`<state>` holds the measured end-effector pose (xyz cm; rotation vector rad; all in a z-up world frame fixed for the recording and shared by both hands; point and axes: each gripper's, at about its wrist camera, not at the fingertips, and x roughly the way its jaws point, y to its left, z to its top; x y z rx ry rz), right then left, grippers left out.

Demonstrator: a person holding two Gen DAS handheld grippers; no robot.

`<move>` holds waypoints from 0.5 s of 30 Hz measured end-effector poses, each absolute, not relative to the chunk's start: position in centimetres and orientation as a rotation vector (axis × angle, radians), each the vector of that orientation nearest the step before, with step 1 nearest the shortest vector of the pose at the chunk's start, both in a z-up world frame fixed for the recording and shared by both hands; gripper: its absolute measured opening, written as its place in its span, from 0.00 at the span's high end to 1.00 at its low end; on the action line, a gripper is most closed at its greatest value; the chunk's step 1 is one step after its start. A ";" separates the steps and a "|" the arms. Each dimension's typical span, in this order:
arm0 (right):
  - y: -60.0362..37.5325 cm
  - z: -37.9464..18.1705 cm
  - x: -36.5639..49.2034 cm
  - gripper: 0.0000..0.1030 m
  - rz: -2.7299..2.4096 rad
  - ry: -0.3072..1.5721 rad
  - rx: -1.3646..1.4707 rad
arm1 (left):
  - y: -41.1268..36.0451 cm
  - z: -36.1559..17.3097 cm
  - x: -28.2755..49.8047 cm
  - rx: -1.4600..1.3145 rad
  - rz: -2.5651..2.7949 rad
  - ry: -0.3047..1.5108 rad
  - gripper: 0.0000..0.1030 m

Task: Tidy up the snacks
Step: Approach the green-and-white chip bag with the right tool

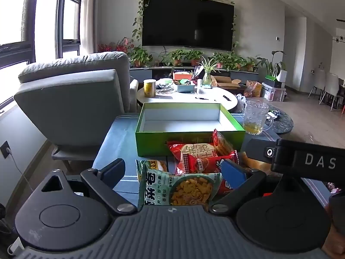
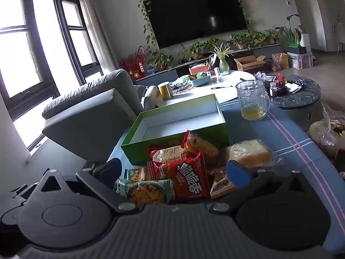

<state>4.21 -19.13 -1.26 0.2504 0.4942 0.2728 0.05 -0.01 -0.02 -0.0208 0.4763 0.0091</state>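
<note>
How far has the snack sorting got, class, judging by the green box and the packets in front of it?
Done: nothing yet; the green box is empty. In hand: nothing; the left tool and right tool are both open, hovering over the pile. Left: every snack, including the green packet, the red packet and the wrapped bread, lies on the blue cloth beside the box.

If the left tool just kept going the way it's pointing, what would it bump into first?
Most likely the green snack packet lying between the open left tool fingers, with the red packets and green box beyond; depth is hard to judge.
</note>
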 end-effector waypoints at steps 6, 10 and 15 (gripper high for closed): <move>-19.0 -1.2 4.2 0.18 0.271 0.494 0.252 | -0.3 0.0 0.4 -0.019 0.032 0.493 0.07; -18.9 -1.1 4.1 0.18 0.270 0.494 0.248 | 0.0 -0.5 0.4 -0.026 0.004 0.481 0.07; -19.0 -1.3 4.4 0.18 0.271 0.497 0.248 | 0.1 -0.5 0.5 -0.022 0.010 0.494 0.07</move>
